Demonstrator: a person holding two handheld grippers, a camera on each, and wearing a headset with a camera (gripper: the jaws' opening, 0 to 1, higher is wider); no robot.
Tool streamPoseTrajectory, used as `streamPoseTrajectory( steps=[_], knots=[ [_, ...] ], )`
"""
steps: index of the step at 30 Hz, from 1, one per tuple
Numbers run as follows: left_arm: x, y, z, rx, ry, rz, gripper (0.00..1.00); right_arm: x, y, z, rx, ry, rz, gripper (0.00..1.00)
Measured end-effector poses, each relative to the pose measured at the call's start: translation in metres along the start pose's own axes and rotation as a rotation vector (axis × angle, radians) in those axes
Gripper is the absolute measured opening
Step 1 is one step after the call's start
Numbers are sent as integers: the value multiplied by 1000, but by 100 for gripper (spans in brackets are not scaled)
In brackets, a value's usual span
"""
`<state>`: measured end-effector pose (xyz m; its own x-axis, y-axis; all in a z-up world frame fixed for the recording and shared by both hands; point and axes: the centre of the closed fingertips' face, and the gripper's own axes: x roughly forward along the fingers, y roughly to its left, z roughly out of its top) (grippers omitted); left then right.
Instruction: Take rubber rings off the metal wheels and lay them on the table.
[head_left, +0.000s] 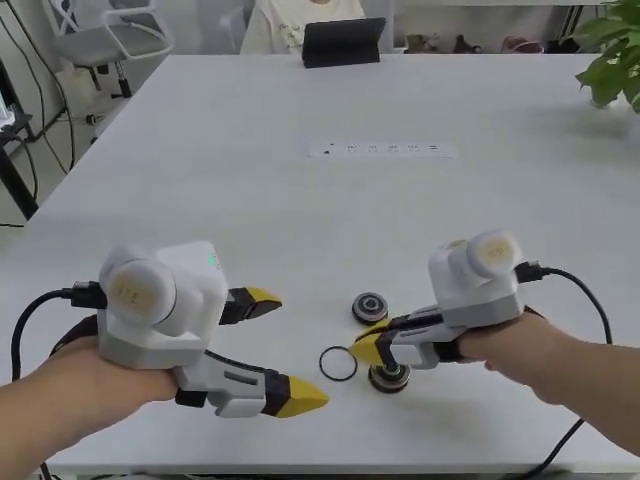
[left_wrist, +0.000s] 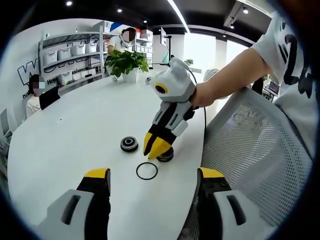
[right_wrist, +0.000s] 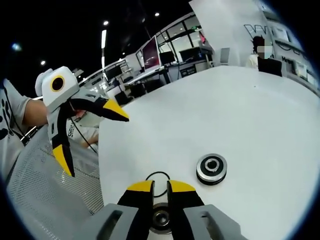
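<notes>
One metal wheel (head_left: 370, 307) with a dark rubber ring around it lies flat on the white table (head_left: 300, 200). A second wheel (head_left: 388, 377) sits just under my right gripper (head_left: 365, 348), whose yellow-tipped jaws are closed together above it; in its own view this wheel (right_wrist: 161, 218) shows through the narrow gap behind the tips. A loose black rubber ring (head_left: 338, 363) lies on the table left of that wheel. My left gripper (head_left: 280, 348) is open and holds nothing, with the ring (left_wrist: 147, 171) lying just ahead of its jaws. The ringed wheel (right_wrist: 211, 168) also appears beyond the right jaws.
A white power strip (head_left: 382, 150) lies mid-table. At the far edge stand a dark tablet (head_left: 343, 42) and a seated person. A potted plant (head_left: 615, 60) is at the far right, an office chair (head_left: 110, 30) at the far left. The table's near edge runs close below both grippers.
</notes>
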<state>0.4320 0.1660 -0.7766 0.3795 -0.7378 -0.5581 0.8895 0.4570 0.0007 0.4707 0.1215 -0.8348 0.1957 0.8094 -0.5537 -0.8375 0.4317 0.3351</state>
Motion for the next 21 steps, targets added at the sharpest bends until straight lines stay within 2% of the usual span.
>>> streamPoseTrajectory(
  steps=[21],
  knots=[
    [10, 1, 5, 8, 17, -20, 67, -32, -7, 5, -1, -81, 5, 18]
  ],
)
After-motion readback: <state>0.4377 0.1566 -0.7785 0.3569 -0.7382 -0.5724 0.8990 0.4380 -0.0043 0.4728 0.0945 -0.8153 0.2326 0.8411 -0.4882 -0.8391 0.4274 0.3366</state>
